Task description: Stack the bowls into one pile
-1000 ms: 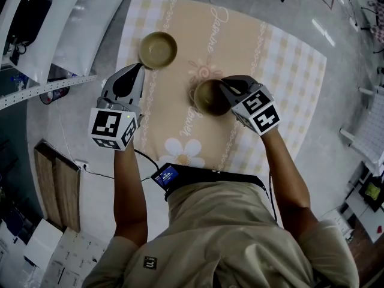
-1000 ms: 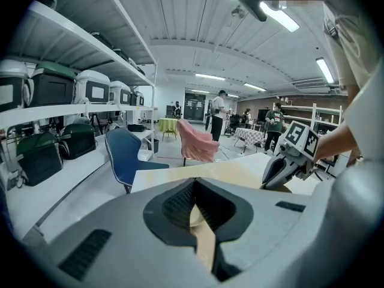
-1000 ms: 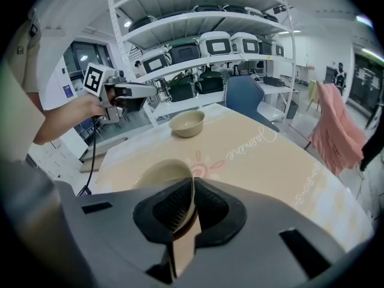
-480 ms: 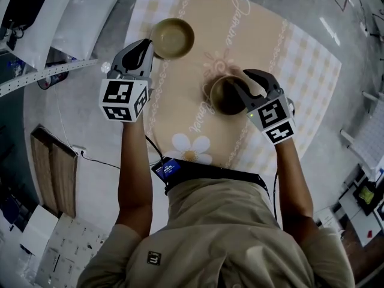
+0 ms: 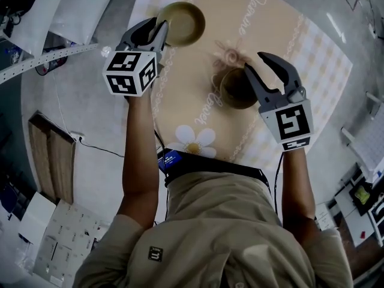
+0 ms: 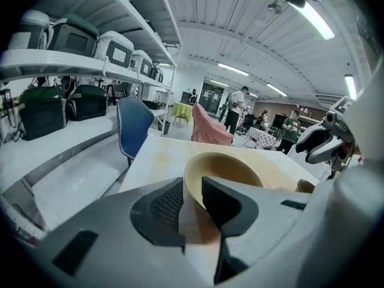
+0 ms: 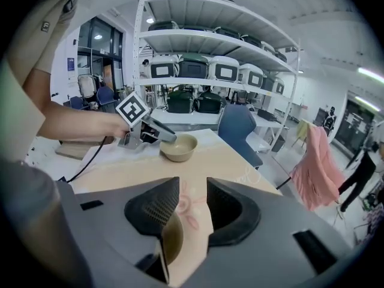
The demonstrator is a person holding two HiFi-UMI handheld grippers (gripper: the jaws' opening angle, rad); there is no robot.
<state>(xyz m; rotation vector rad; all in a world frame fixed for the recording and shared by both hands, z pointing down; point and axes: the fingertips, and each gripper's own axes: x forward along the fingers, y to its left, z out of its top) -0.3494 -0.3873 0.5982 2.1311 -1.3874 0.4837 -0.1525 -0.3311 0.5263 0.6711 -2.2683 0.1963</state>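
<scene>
The left gripper [image 5: 157, 26], jaws apart, is straddling the near rim of the far bowl [image 5: 183, 23] at the table [image 5: 300, 47] edge, while the right gripper [image 5: 257, 63], its empty jaws having just been opening, is hovering just right of the centre bowl [image 5: 235, 90].

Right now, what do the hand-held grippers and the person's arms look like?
Both the left hand-held gripper and the right hand-held gripper are grey, with two dark jaws and a white cube bearing black square markers. A thin black cable trails from the left one. The person wears a short-sleeved khaki shirt.
</scene>
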